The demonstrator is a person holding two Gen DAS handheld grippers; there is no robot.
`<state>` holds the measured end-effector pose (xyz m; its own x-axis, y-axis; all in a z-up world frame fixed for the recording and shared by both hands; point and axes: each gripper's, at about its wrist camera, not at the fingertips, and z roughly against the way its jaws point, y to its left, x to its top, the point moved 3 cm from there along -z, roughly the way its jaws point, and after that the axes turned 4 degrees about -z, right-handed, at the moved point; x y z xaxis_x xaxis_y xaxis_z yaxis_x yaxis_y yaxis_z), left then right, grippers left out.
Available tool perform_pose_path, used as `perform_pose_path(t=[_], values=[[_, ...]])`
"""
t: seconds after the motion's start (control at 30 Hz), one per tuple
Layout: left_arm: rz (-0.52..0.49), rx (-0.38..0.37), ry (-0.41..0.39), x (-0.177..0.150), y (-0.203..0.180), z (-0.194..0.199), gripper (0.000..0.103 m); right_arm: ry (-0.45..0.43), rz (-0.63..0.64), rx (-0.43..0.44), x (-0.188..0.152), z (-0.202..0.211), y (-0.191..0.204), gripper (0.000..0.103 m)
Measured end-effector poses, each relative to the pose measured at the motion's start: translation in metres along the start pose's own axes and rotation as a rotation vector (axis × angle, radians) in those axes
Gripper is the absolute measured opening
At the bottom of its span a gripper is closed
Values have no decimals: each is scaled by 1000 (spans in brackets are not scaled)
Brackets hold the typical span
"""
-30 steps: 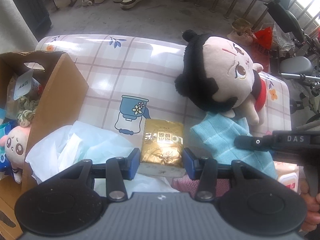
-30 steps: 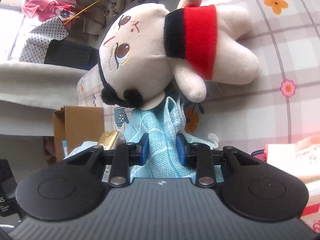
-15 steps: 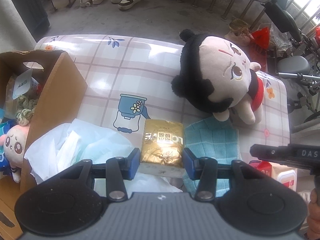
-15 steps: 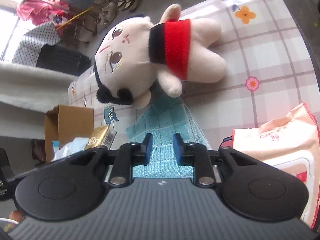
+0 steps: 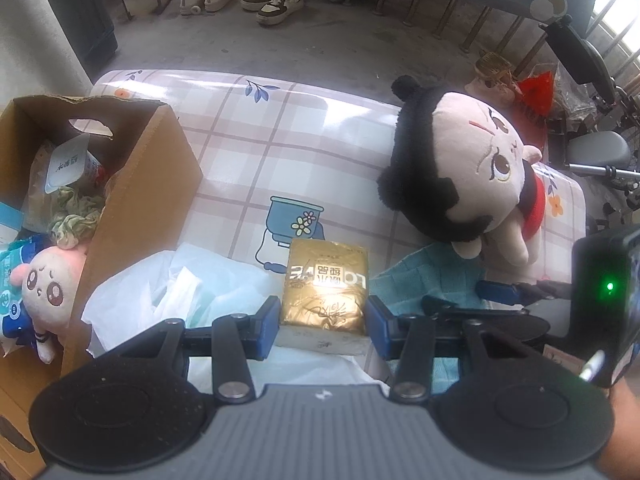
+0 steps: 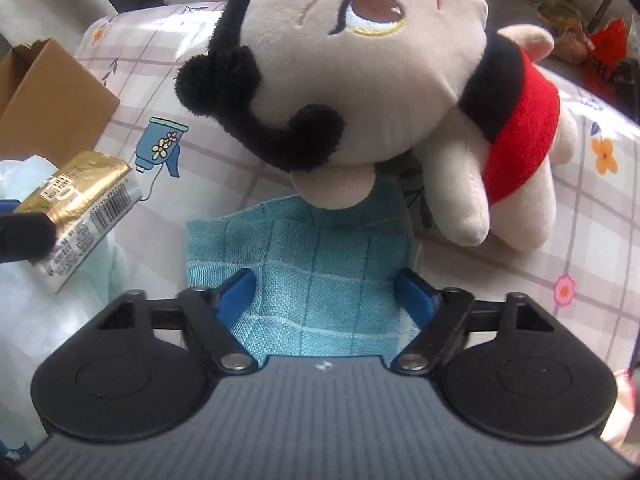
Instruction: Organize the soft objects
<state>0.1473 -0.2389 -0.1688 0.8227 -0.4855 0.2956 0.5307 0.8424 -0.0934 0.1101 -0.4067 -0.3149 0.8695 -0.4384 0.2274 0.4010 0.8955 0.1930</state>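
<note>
My left gripper (image 5: 323,322) is shut on a gold tissue pack (image 5: 326,284), which the right wrist view shows tilted (image 6: 80,192). A teal checked cloth (image 6: 316,264) lies flat on the plaid tablecloth (image 5: 280,140). Its far edge is tucked under a big plush doll (image 6: 360,60) with black hair and a red band. My right gripper (image 6: 326,292) hovers over the cloth with its jaws opening. The cloth lies below the gap and the pads do not press it. In the left wrist view the right gripper (image 5: 468,298) sits just right of the pack, by the cloth (image 5: 420,276) and the doll (image 5: 460,168).
An open cardboard box (image 5: 140,208) stands at the left with a small pink plush (image 5: 48,284) and packets inside. Crumpled white wrapping (image 5: 172,292) lies beside it. Shoes (image 5: 276,0) sit on the floor beyond the table's far edge. A chair and red bag are at the right.
The right gripper let go of the teal cloth, spread its jaws, rolled and shifted toward the left gripper. The cloth now lies flat. The left gripper and gold pack stayed put.
</note>
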Motion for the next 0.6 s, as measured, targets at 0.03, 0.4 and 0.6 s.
perform_pose_path(t=[0.03, 0.4, 0.6], values=[[3, -2, 0, -1, 1, 0, 47, -7, 24, -38, 1, 0, 4, 44], [1, -24, -14, -3, 1, 5, 47, -15, -607, 311, -12, 42, -88, 1], [-18, -26, -13, -5, 0, 6, 47, -59, -754, 407, -46, 73, -116, 12]])
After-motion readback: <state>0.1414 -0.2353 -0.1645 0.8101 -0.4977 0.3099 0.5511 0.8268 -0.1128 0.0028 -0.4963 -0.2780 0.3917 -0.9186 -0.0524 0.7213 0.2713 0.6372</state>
